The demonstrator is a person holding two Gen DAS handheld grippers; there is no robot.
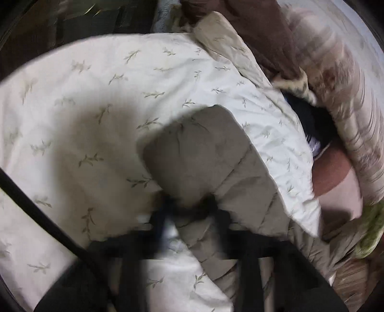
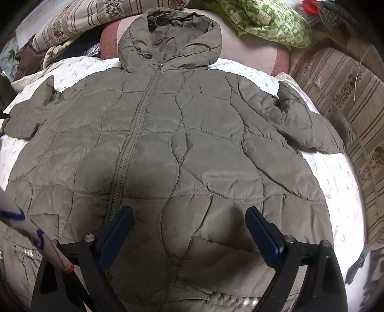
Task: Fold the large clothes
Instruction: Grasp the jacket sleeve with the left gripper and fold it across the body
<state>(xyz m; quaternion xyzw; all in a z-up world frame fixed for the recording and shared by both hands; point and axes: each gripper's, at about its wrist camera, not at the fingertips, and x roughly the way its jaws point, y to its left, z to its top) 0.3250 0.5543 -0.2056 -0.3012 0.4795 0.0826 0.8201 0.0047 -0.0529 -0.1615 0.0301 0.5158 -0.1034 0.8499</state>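
A grey-green quilted hooded jacket point(image 2: 182, 144) lies flat, front up and zipped, on a white leaf-print sheet point(image 2: 336, 172), with both sleeves spread out. My right gripper point(image 2: 189, 216) is open just above the jacket's lower front, one blue pad on each side. In the blurred left wrist view, my left gripper point(image 1: 189, 206) is shut on the end of the jacket's sleeve point(image 1: 199, 153), which sticks up over the white sheet point(image 1: 84, 108).
Striped floral bedding point(image 2: 360, 124) lies to the right and at the back left. A green patterned cloth point(image 2: 268, 21) lies behind the hood. A pink blanket point(image 2: 252, 52) lies under the hood. Brown clothes point(image 1: 252, 26) are piled beyond the sheet.
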